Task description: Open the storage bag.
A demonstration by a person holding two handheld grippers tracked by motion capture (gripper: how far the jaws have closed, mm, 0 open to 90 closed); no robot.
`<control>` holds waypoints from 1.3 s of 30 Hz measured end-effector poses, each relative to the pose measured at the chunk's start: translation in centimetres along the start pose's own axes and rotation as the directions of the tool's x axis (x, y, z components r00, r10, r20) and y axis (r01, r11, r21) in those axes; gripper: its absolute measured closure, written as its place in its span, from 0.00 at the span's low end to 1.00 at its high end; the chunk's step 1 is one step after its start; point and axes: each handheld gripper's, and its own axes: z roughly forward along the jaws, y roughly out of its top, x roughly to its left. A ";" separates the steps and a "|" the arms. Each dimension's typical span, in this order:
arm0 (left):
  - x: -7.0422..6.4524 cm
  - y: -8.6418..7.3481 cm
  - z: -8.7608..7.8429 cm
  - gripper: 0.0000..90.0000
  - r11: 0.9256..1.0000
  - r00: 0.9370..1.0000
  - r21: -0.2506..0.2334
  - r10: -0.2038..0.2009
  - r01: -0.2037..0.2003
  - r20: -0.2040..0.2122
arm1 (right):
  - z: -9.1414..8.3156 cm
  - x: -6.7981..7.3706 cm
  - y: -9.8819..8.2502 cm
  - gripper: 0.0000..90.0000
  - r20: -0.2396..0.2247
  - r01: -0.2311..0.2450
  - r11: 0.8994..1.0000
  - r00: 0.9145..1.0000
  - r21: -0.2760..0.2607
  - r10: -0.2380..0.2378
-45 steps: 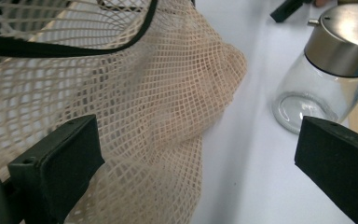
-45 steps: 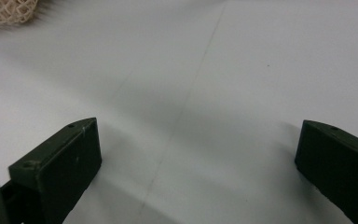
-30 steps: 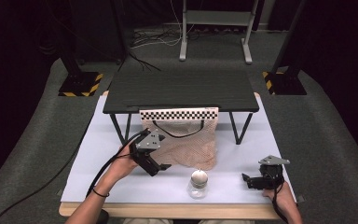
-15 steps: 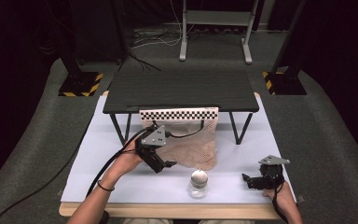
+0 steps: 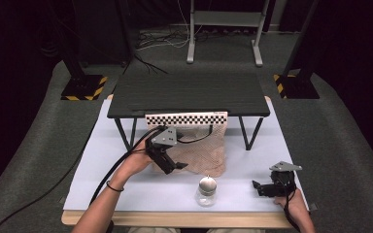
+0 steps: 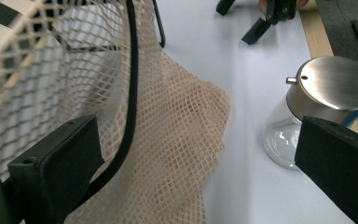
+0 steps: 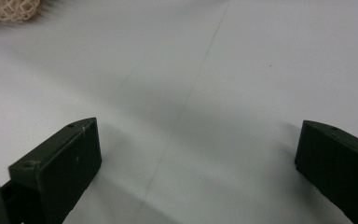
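Observation:
A beige mesh bag [image 5: 205,149] lies on the white table [image 5: 126,184], in front of a low black stand [image 5: 189,94]. My left gripper [image 5: 175,166] hovers at the bag's left edge, open. In the left gripper view my left gripper [image 6: 200,140] has its jaws spread wide over the mesh bag [image 6: 177,135], and its black cable [image 6: 131,84] runs across the netting. A glass jar [image 5: 206,190] with a metal lid stands near the front edge; the left gripper view shows the jar [image 6: 326,93] at the right. My right gripper [image 5: 258,188] rests open on the table at the front right, and its own view has my right gripper [image 7: 198,140] with bare tabletop between the jaws.
A checkerboard strip [image 5: 187,118] hangs along the stand's front edge above the bag. The stand's legs [image 5: 246,133] reach the table on both sides. The table's wooden front edge [image 5: 175,221] is close to the jar. A corner of mesh [image 7: 9,11] lies far ahead of my right gripper.
My left gripper has moved right and slightly away from the person, onto the mesh bag's left edge. The right gripper and the jar have stayed put.

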 end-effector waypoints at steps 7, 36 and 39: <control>0.5 -0.4 1.3 0.00 0.999 1.000 0.030 -0.011 0.011 0.001 | 0.0 0.0 0.0 0.00 0.000 0.001 1.000 1.000 0.000 -0.001; 0.9 -1.3 1.4 0.00 0.991 0.983 0.040 -0.129 0.125 0.131 | 0.0 0.0 0.0 0.00 -0.001 0.007 1.000 1.000 0.000 -0.007; 0.6 -1.1 1.0 0.00 0.990 0.977 0.041 -0.141 0.136 0.161 | 0.0 0.0 0.0 0.00 0.001 0.010 1.000 1.000 0.001 -0.010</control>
